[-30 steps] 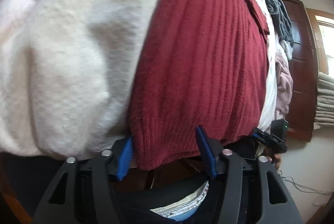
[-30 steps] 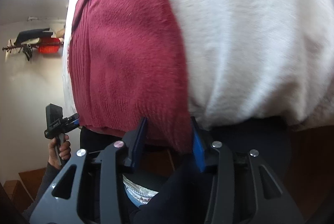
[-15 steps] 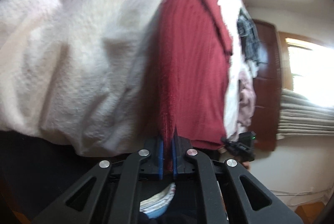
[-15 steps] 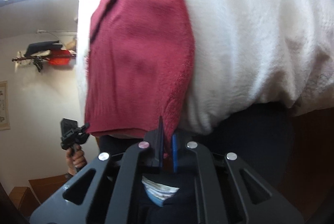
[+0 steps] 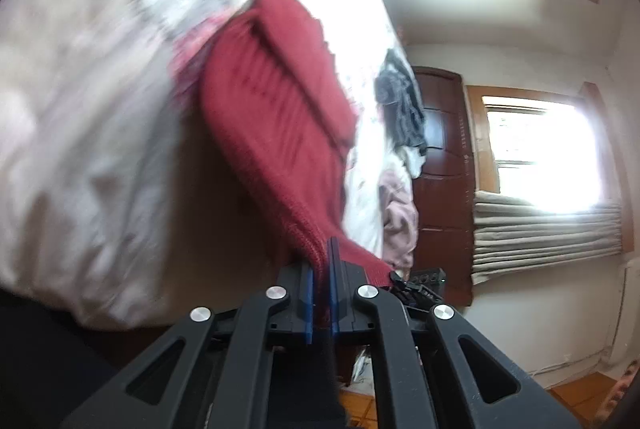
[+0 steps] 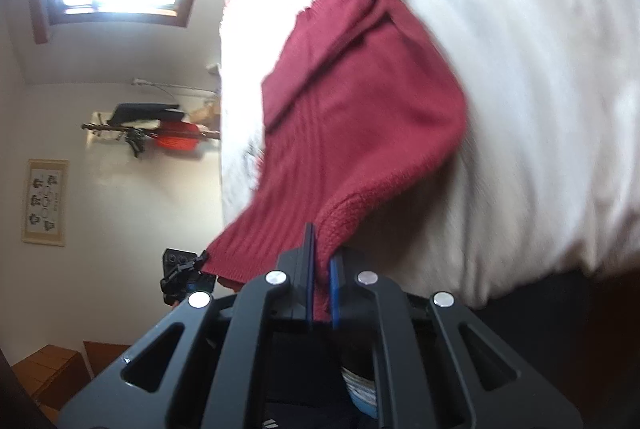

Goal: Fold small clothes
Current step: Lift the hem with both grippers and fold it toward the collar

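Both the left gripper [image 5: 321,269] and right gripper [image 6: 321,257] have jaws clamped on the red sweater's [image 5: 276,109] near hem, lifted off the bed [image 6: 540,109]; folding looks barely begun.

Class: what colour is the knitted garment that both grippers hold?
Dark red knitted garment; right wrist view shows it best.

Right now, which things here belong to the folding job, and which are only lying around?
Part of the job:
- red knit garment
- left gripper, shut on its hem
- right gripper, shut on its hem
- white blanket under it

Lying about:
- dark clothes
- pink clothes
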`<state>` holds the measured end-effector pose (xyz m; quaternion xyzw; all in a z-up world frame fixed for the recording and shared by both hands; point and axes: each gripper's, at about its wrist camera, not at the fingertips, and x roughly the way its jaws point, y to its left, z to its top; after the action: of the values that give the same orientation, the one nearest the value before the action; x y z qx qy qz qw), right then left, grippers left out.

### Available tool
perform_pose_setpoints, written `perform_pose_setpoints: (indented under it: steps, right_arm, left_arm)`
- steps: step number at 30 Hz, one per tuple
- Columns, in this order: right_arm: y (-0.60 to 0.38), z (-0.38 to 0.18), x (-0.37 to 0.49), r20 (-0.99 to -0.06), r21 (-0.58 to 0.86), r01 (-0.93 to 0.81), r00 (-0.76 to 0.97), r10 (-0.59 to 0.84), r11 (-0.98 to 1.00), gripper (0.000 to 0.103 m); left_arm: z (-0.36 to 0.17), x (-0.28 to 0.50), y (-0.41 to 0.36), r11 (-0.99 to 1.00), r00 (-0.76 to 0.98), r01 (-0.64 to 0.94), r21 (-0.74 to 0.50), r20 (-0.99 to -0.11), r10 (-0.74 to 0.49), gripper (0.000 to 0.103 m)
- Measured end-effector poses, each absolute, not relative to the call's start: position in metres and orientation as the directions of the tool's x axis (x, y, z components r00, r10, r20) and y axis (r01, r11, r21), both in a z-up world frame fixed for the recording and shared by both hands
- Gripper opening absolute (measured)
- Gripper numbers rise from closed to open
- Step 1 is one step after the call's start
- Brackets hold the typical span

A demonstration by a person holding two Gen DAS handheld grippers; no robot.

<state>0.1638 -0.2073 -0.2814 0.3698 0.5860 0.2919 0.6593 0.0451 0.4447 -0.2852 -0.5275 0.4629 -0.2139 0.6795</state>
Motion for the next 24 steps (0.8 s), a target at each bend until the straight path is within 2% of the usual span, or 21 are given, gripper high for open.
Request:
perform_pose_setpoints:
  steps: [7, 13, 24]
  right_arm:
    - [-0.205, -0.269, 0.226, -0.538, 0.841, 0.043, 0.173, 0.825, 0.540, 0.004]
    - [-0.202, -0.281, 0.287, -0.568, 0.822, 0.083, 0.187, 0.802, 0.563, 0.004]
    - [-0.190, -0.349, 0.398, -0.655, 0.754, 0.187, 0.140, 0.743, 0.630, 0.005]
  left_arm:
    - [-0.270, 0.115, 0.454, 0.329, 0.511, -0.200, -0.923, -0.384, -0.769, 0.005]
    - [-0.291, 0.182, 0.474, 0.311, 0.533, -0.272, -0.911, -0.412, -0.739, 0.005]
    - [-0.363, 0.293, 0.492, 0.360, 0.488, -0.436, -0.825, -0.552, -0.676, 0.005]
